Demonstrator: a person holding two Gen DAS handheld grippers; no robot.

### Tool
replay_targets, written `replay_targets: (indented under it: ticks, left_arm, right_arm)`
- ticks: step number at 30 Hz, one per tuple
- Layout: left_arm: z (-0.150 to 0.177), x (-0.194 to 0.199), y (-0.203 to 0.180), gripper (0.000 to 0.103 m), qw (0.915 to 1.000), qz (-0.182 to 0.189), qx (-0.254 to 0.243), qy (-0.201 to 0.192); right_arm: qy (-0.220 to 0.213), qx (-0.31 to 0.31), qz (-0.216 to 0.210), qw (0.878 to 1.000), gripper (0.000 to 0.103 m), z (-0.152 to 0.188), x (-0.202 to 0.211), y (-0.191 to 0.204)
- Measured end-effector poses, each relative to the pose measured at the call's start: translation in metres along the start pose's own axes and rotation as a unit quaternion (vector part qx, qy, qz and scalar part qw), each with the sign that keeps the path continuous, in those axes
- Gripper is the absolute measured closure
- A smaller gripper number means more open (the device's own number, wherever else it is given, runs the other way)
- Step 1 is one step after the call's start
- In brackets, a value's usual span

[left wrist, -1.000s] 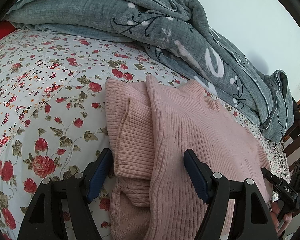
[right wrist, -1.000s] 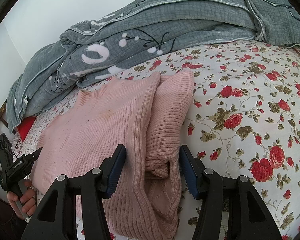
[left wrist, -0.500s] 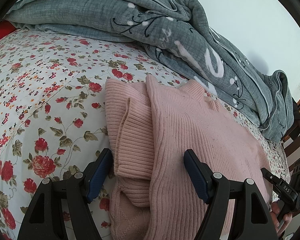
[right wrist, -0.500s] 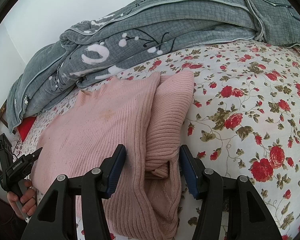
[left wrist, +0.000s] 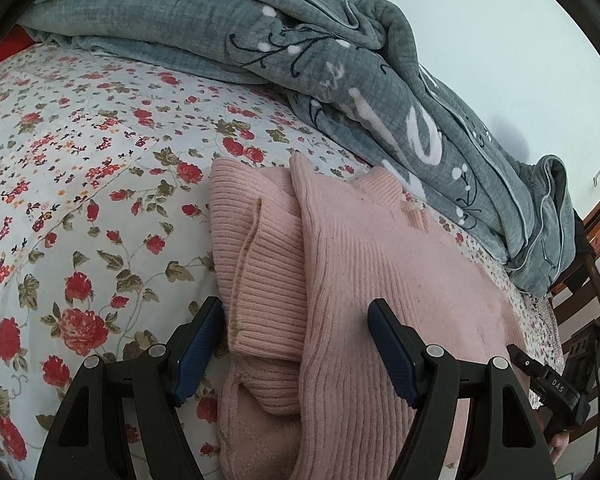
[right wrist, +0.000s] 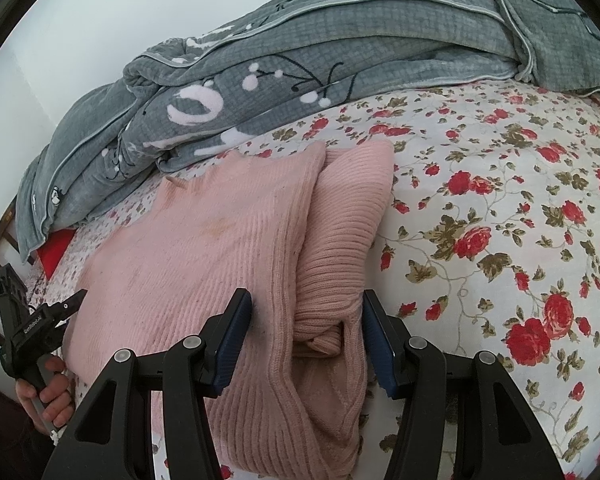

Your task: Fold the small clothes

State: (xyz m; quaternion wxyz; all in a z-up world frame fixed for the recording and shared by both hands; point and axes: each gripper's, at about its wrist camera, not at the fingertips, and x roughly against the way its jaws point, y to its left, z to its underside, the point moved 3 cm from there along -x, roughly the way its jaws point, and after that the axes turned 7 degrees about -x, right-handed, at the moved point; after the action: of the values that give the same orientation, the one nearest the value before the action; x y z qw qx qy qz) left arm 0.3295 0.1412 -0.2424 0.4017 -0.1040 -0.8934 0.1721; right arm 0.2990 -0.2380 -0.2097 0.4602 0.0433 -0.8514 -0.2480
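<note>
A pink ribbed sweater [left wrist: 380, 264] lies flat on the floral bed sheet [left wrist: 80, 200], neck towards the far side. Each sleeve is folded in along its side: one sleeve [left wrist: 260, 248] shows in the left wrist view, the other sleeve [right wrist: 340, 232] in the right wrist view. My left gripper [left wrist: 296, 332] is open and straddles the folded left sleeve and the sweater's edge. My right gripper [right wrist: 306, 320] is also open and straddles the sweater [right wrist: 204, 248] at its right edge, one pad beside the sleeve. Each view catches the other gripper in a hand [right wrist: 48, 396] at its border.
A bunched grey blanket [left wrist: 260, 40] runs along the far side of the bed, close behind the sweater's neck, and appears as a grey blanket [right wrist: 340, 52] in the right wrist view too. Dark wooden slats [left wrist: 592, 280] stand past the bed's edge. A red item [right wrist: 54, 252] pokes out under the blanket.
</note>
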Motion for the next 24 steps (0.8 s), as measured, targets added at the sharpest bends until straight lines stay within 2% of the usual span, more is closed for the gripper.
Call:
replay_targets:
  ticks: [8,11,12,13,16,18,24]
  left_arm:
    - [-0.002,-0.004,0.003,0.035,0.9999,0.004,0.01,-0.001]
    - [-0.001,-0.002,0.009,0.049,0.9997,0.002,0.022,-0.006]
    - [-0.001,-0.002,0.011,0.058,0.9996,0.007,0.027,-0.007]
    - [-0.002,-0.002,0.013,0.065,0.9992,0.016,0.037,-0.008]
    - [-0.001,0.0,0.019,0.078,0.9975,0.042,0.055,-0.014]
    - [0.0,0.002,0.02,0.08,0.9968,0.051,0.059,-0.017]
    - [0.003,0.011,0.013,0.082,0.997,0.047,0.055,-0.027]
  right_arm:
    - [0.015,-0.013,-0.019,1.0,0.048,-0.007,-0.008,-0.003]
    - [0.011,-0.013,-0.014,1.0,0.054,-0.008,-0.009,-0.002]
    - [0.01,-0.012,-0.017,1.0,0.063,-0.007,-0.009,-0.002]
    - [0.009,-0.011,-0.02,1.0,0.067,-0.007,-0.008,-0.002]
    - [0.0,-0.012,-0.025,1.0,0.074,-0.008,-0.005,-0.003]
    - [-0.007,-0.006,-0.022,1.0,0.076,-0.007,-0.002,-0.001]
    - [-0.032,0.002,-0.006,0.999,0.079,-0.005,0.013,0.005]
